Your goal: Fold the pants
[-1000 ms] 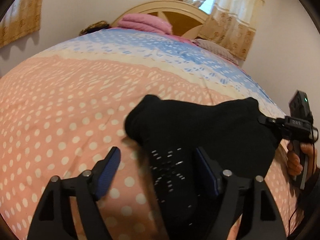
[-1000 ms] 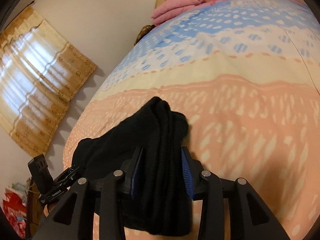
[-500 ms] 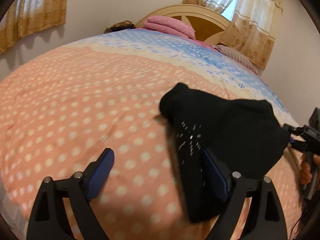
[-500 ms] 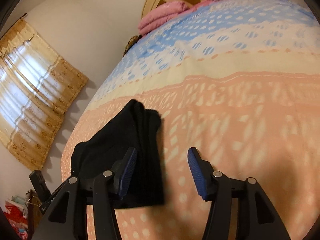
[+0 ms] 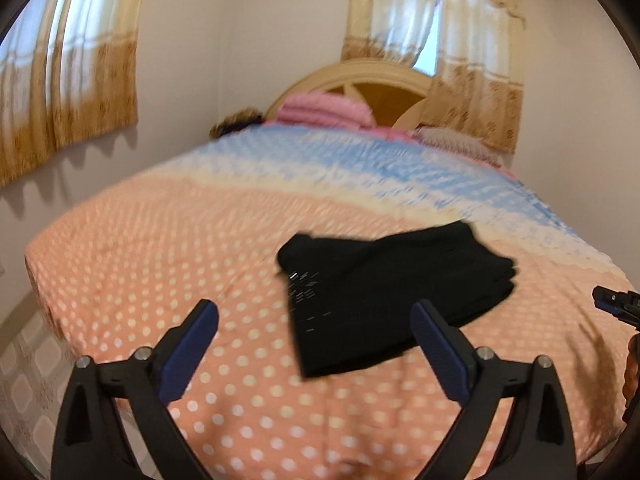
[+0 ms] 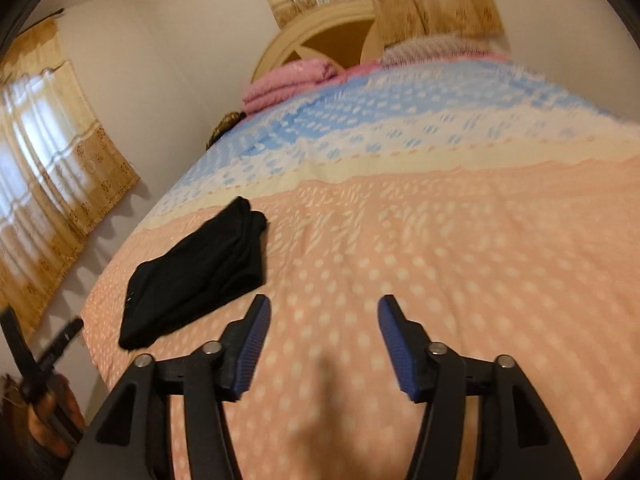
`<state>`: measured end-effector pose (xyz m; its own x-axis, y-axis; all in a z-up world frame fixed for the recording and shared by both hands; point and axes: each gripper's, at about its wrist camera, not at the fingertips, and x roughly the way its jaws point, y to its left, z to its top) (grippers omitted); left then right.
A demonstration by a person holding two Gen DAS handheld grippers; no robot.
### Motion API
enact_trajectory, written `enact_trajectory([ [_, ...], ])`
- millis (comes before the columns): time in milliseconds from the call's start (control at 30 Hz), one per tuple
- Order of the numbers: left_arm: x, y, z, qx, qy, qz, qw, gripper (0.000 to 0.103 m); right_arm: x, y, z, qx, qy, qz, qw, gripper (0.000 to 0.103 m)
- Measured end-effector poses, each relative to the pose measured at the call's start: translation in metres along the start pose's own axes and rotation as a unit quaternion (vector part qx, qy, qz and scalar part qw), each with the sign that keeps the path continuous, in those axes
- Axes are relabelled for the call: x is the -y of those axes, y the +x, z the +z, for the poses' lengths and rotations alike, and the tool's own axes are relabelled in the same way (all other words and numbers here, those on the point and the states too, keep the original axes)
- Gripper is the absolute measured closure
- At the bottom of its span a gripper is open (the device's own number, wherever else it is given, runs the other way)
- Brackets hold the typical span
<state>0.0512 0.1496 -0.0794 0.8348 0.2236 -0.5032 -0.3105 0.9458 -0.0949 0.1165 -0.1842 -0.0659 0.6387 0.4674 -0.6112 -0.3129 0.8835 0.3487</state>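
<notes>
Black knit pants lay as a compact, layered rectangle on the bed, toward its near edge and on the peach, white-dotted part of the quilt, with a small pale speckled print on the near-left corner. By the look of it the folding was done or nearly so: stacked edges showed at the far-right end and no leg trailed loose; at most a little squaring of the bundle seemed left. The left gripper hung above the bed just short of the bundle, its blue ribbed fingers opening wide with nothing between them. The right gripper stood off to the right of the pants, its fingers also opening and empty. Farther off the quilt turned cream, then blue, before a pink folded blanket and a rounded wooden headboard.
</notes>
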Motion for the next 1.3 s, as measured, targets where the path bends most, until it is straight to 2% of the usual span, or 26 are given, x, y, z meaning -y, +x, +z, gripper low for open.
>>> enact_trajectory([
  [133,0.019,-0.029,0.006,0.025,0.024,-0.007,0.9994,0.002,-0.018,-0.046,-0.002,0.027,-0.020,-0.002,0.999,0.038],
  [200,0.025,-0.044,0.007,0.036,0.036,-0.012,0.9986,0.000,-0.033,-0.071,-0.002,0.058,-0.039,-0.005,0.998,0.037],
  [267,0.030,-0.057,0.011,0.049,0.044,-0.011,0.9978,0.000,-0.046,-0.089,-0.002,0.077,-0.052,-0.001,0.996,0.032],
  [433,0.036,-0.080,0.017,0.077,0.050,-0.019,0.9956,0.000,-0.077,-0.115,-0.004,0.109,-0.098,0.003,0.989,0.032],
  [667,0.040,-0.077,0.015,0.077,0.049,-0.017,0.9957,0.000,-0.089,-0.114,-0.008,0.110,-0.118,0.006,0.987,0.031],
  [833,0.045,-0.075,0.010,0.068,0.048,-0.017,0.9964,0.000,-0.082,-0.104,-0.010,0.096,-0.106,0.005,0.990,0.031],
  [1300,0.047,-0.078,0.009,0.068,0.050,-0.017,0.9963,0.000,-0.084,-0.108,-0.010,0.101,-0.108,0.004,0.989,0.031],
])
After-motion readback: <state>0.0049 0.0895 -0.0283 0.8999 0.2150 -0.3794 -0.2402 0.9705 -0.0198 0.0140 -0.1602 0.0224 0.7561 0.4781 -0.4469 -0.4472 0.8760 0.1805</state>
